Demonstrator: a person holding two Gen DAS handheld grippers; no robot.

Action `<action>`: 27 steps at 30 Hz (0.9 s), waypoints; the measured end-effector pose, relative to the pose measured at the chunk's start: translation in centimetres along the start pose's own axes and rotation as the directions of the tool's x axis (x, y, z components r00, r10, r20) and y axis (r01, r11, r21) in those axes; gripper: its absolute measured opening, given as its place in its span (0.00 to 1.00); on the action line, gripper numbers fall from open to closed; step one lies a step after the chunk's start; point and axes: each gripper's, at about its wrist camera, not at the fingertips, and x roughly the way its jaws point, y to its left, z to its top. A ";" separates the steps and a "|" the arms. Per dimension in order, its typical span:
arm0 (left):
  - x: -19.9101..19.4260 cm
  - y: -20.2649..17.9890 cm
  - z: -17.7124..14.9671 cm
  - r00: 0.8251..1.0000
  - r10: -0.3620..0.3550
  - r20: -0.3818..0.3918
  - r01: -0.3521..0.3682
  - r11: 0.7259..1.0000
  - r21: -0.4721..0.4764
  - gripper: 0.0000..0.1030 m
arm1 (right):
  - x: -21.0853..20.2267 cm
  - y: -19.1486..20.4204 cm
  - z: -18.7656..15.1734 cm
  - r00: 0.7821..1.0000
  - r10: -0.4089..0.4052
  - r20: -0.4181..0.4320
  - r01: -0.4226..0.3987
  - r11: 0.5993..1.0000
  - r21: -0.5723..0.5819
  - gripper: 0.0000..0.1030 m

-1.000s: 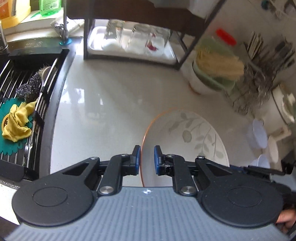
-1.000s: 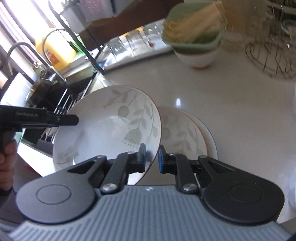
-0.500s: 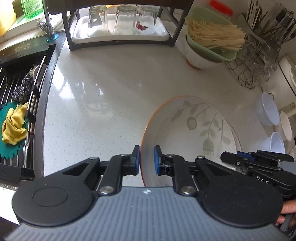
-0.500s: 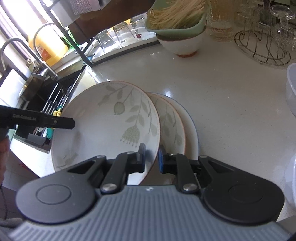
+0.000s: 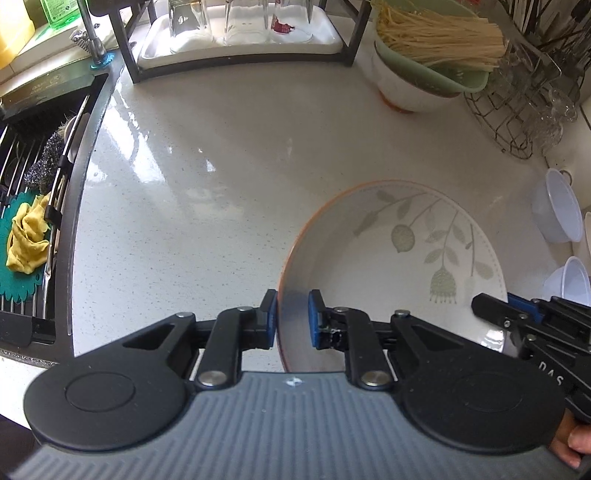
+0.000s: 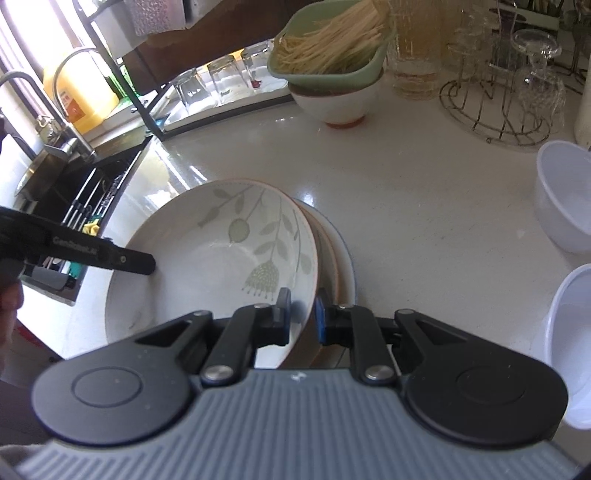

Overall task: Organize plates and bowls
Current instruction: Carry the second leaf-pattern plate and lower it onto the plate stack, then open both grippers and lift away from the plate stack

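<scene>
A white floral plate with an orange rim [image 5: 391,266] is held by both grippers. My left gripper [image 5: 291,317] is shut on its left rim. My right gripper [image 6: 301,314] is shut on its right rim; its fingers also show at the right of the left wrist view [image 5: 517,317]. In the right wrist view the plate [image 6: 207,258] sits tilted, low over a stack of two plates [image 6: 340,266] on the white counter. The left gripper's finger [image 6: 110,256] shows there at the plate's left rim.
Sink with rack, scourer and yellow cloth [image 5: 26,236] lies left. A glass rack [image 5: 240,33] stands at the back. A bowl with a green noodle-filled colander [image 6: 332,70] and a wire glass stand [image 6: 506,107] stand back right. White plastic bowls [image 6: 561,195] sit right.
The held plate has come down and flattened, settling closer onto the stack of plates. Both grippers stay shut on its rim.
</scene>
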 end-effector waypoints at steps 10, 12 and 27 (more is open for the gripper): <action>-2.0 -0.9 0.0 0.999 -0.003 0.050 0.005 0.999 -0.046 0.18 | -1.2 -0.3 0.0 0.998 -0.059 0.032 0.057 0.997 0.057 0.16; -2.6 -1.0 -0.2 0.998 -0.012 0.063 0.015 0.998 -0.058 0.18 | -1.5 -0.4 0.0 0.998 -0.053 0.043 0.050 0.997 0.061 0.15; -11.4 -3.0 -2.0 0.972 -0.027 0.233 0.019 0.999 0.038 0.18 | -8.4 -0.3 1.4 0.979 -0.037 0.198 0.018 0.995 0.097 0.15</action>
